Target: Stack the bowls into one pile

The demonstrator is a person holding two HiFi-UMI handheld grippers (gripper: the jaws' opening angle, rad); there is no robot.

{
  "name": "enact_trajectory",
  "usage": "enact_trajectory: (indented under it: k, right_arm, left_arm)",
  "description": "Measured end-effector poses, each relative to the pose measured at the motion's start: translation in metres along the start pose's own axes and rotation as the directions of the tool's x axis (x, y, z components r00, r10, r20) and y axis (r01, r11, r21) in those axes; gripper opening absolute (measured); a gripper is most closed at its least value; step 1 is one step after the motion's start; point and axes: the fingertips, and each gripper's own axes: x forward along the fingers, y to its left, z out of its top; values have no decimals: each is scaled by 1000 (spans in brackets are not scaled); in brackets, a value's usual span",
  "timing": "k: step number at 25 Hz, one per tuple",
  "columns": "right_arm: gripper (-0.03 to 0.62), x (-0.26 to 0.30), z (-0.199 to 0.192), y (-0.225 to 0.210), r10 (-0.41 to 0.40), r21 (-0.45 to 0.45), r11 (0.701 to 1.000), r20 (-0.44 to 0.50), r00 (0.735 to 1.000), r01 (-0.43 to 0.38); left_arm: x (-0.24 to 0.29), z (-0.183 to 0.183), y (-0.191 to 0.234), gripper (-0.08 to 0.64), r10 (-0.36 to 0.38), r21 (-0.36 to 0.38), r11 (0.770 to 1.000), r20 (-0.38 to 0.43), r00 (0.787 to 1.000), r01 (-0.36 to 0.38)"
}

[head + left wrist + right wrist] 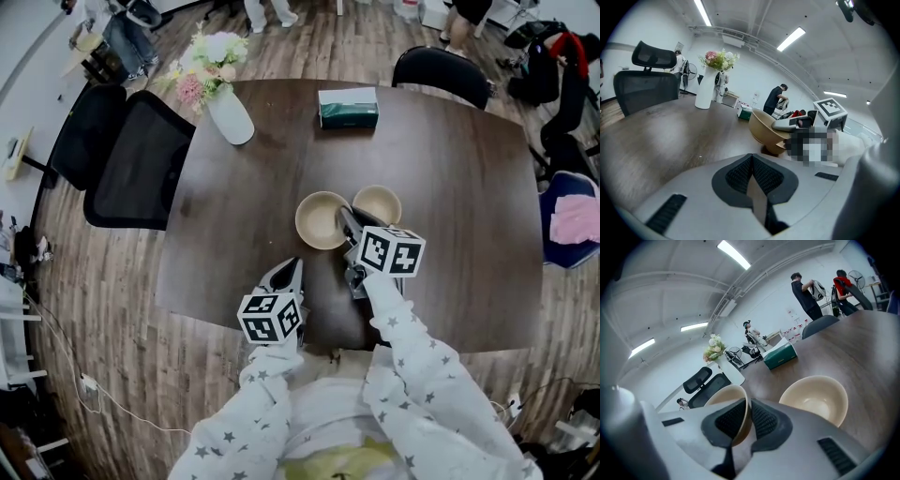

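Two tan bowls sit mid-way across the dark wooden table (469,187). My right gripper (346,219) is shut on the right-hand rim of the larger bowl (320,220); in the right gripper view the rim of this bowl (725,401) runs between the pads of my right gripper (746,404). The left gripper view shows that bowl (765,127) tilted, its base off the table. The second bowl (379,202) (816,398) rests upright just to the right of it. My left gripper (292,270) (752,163) is shut on nothing, nearer the front edge.
A white vase with flowers (228,111) and a green tissue box (348,108) stand at the far side of the table. Black chairs (139,161) (441,68) flank it on the left and behind. People stand farther off in the room.
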Motion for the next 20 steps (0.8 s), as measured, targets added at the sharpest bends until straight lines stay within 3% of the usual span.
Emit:
enact_trajectory:
  k: [14,20]
  right_arm:
    - [49,-34,35,-63,-131,81,989,106,986,123]
    - [49,-46,40,-93,-221,118,971,120,968,207]
  left_arm:
    - [34,1,-39,26,-75,43,996,-36,997,77]
    - [44,1,-47,26,-96,52,994,-52,994,99]
